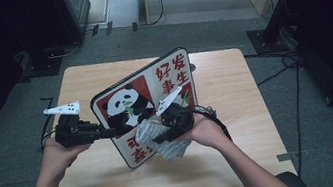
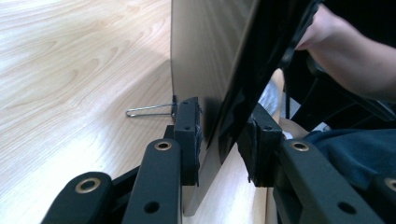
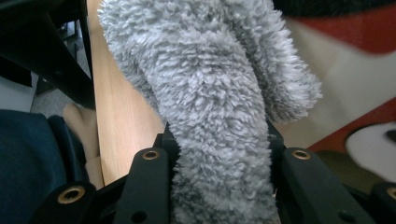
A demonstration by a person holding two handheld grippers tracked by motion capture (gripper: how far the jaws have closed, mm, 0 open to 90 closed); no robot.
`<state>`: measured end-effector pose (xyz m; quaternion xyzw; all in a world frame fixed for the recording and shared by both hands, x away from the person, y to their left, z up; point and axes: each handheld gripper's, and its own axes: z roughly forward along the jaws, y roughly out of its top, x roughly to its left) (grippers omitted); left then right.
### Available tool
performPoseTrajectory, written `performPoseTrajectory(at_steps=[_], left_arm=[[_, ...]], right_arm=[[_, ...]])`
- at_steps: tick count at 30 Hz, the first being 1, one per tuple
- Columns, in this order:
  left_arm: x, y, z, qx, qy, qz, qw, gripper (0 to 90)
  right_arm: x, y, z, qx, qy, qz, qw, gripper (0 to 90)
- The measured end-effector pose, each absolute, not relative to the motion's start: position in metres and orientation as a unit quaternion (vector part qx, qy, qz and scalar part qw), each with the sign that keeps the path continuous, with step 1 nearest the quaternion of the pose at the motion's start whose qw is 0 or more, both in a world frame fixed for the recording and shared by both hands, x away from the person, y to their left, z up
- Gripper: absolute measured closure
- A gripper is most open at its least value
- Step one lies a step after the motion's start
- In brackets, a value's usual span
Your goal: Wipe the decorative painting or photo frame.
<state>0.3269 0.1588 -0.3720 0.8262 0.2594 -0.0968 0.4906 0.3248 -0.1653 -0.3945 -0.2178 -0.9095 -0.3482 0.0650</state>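
Gripping a board (image 1: 131,104) by its left side, kept the left gripper (image 1: 110,132) level above the table (image 1: 224,89), toward the near left corner. Saw that board (a panda picture with red characters on white) propped at a slant over the middle of the table, picture side facing the person, top corner leaning toward the far edge. Found its thin dark edge between the two black pads in the left gripper view, with the left gripper (image 2: 222,140) clenched on it: one pad against the pale back (image 2: 205,56), the other against the front. Noticed a small wire clip (image 2: 149,110) lying flat on the wooden table (image 2: 70,70) just behind the board's back.

Held a grey fluffy cloth (image 1: 173,149) in the right gripper (image 1: 161,135), up against the lower part of the picture side, near the table's near edge. Saw the cloth (image 3: 210,93) bunched thick in the right gripper view, with the right gripper (image 3: 217,154) clamped tight on it from both sides and the free end flopping over toward the red and white of the board (image 3: 355,74). Could not tell whether the board's bottom corner touched the table.
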Motion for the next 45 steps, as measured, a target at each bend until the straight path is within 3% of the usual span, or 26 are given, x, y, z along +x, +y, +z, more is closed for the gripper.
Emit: performPoseTrajectory(at_steps=[45], left_arm=[[0.323, 0.172, -0.366, 0.822, 0.249, -0.093, 0.504, 77.0]], right_arm=[[0.346, -0.114, -0.246, -0.18, -0.905, -0.386, 0.011, 66.5]])
